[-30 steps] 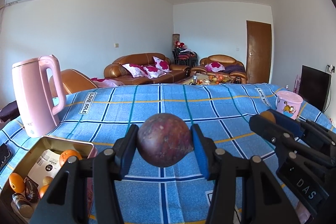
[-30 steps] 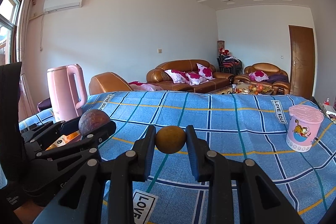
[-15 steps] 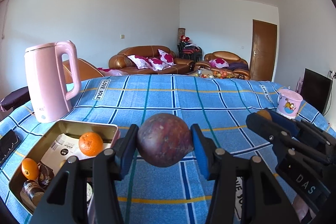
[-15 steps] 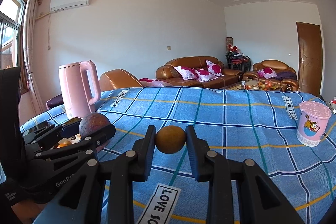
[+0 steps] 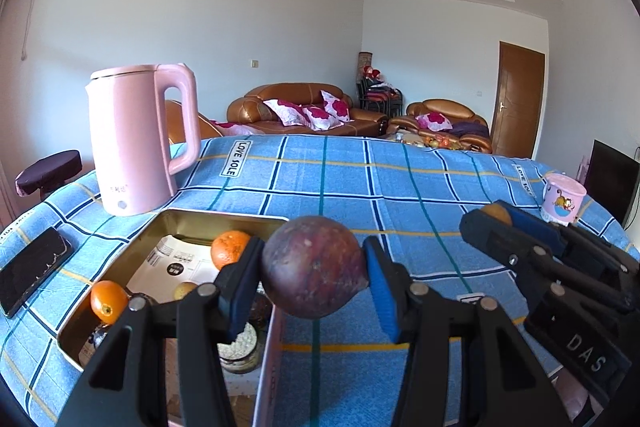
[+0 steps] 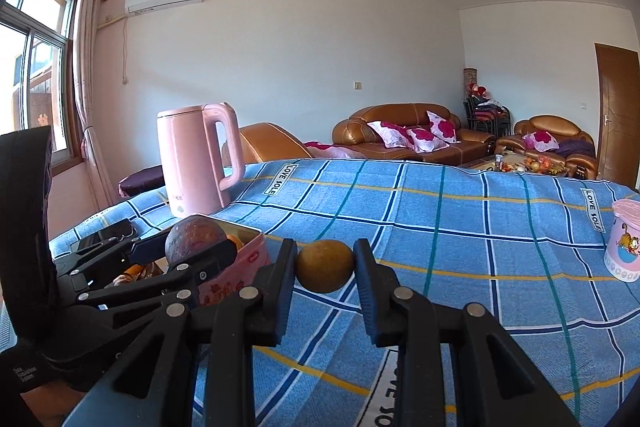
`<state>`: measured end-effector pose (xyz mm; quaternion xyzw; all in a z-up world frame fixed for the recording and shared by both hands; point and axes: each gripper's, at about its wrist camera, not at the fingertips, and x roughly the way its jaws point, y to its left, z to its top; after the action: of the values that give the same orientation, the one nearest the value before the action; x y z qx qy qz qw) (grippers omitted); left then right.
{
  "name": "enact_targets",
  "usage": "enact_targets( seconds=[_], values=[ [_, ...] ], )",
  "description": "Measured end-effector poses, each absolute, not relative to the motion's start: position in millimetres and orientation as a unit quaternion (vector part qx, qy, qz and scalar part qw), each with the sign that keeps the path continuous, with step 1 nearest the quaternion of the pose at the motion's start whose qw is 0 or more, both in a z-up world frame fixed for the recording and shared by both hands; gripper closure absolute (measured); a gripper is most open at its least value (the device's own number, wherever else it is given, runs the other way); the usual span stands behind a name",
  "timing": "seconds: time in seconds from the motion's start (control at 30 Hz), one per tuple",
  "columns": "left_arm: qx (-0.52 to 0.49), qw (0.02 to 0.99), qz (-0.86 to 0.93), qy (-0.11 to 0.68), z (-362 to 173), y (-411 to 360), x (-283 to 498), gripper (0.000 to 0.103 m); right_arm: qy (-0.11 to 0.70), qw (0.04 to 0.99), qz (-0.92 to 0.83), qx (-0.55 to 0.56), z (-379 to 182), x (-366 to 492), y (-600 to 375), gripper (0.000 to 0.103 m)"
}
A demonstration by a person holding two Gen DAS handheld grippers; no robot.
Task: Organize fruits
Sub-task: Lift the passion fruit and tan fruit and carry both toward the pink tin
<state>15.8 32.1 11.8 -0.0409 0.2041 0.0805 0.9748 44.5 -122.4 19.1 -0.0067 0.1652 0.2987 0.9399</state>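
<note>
Between the pads of the left gripper (image 5: 314, 267) sits a round purple fruit (image 5: 314, 267), clamped on both sides and held clear of the checked blue cloth (image 5: 360, 183). Just below and to the left of those jaws lies an open tin (image 5: 224, 217), gold inside and pink outside. It holds an orange (image 5: 229, 249), a smaller orange fruit (image 5: 108, 301) nearer its left wall, and some packets. Beyond the tin stands a pink kettle (image 5: 136, 139), and a dark phone (image 5: 32, 275) lies to the tin's left. The right gripper (image 6: 325, 265) is clamped on a small brown fruit (image 6: 325, 265), its jaws drawn close about it, above the cloth. Far to its right a pink cup (image 6: 625, 239) stands upright. Both grippers point side by side, the left one nearer the tin.
</note>
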Motion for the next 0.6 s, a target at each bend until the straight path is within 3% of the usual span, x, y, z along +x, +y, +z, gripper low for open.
enact_targets(
  seconds=[0.6],
  values=[
    [-0.047, 0.971, 0.111, 0.206, 16.2, 60.7, -5.4, 0.051, 0.159, 0.926, 0.341, -0.028, 30.2, 30.8, -84.5, 0.072]
  ],
)
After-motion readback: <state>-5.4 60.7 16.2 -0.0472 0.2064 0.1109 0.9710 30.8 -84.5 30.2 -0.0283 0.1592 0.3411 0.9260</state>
